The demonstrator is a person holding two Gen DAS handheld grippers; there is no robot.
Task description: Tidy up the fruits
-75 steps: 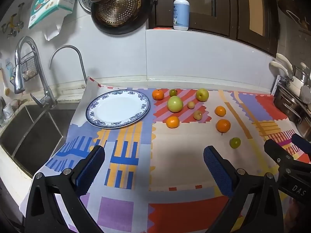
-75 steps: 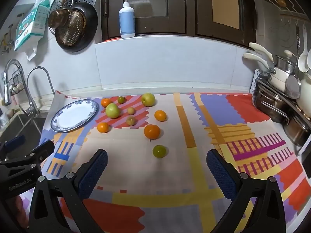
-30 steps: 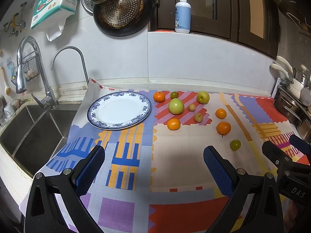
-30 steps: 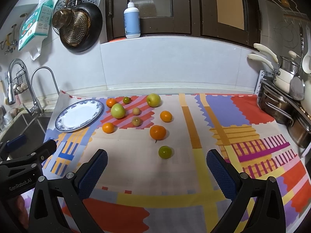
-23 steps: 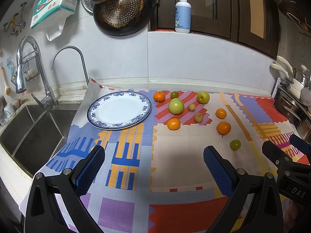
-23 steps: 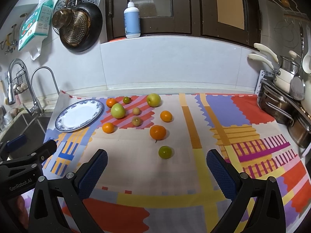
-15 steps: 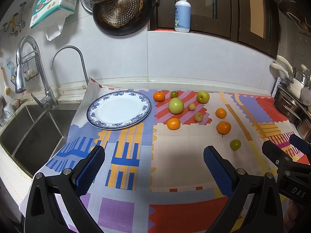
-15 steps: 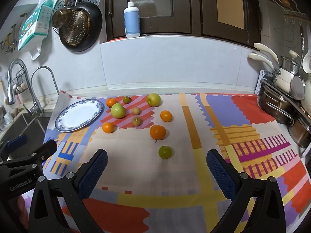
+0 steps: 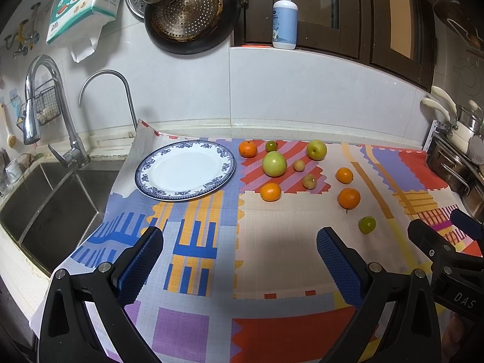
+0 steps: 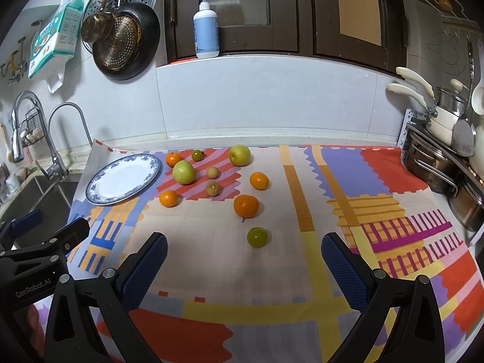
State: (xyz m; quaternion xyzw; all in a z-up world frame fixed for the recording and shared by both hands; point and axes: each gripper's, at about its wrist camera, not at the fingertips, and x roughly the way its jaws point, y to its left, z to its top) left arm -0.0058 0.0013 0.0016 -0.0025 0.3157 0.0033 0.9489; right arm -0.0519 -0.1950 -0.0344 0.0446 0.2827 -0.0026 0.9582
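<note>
Several fruits lie loose on the patterned mat: a big green apple, a yellow-green apple, several oranges such as the nearest one, a small green citrus and two small tan fruits. An empty blue-rimmed white plate sits at the mat's left. My left gripper is open and empty over the mat's near part. My right gripper is open and empty, just short of the small green citrus.
A steel sink with two faucets lies left of the mat. Steel pots and a dish rack stand at the right edge. A pan and strainer hang on the wall, and a soap bottle stands on the ledge.
Both views have drifted only slightly over the last seconds. The fruits and the plate have not moved, and both grippers stay open.
</note>
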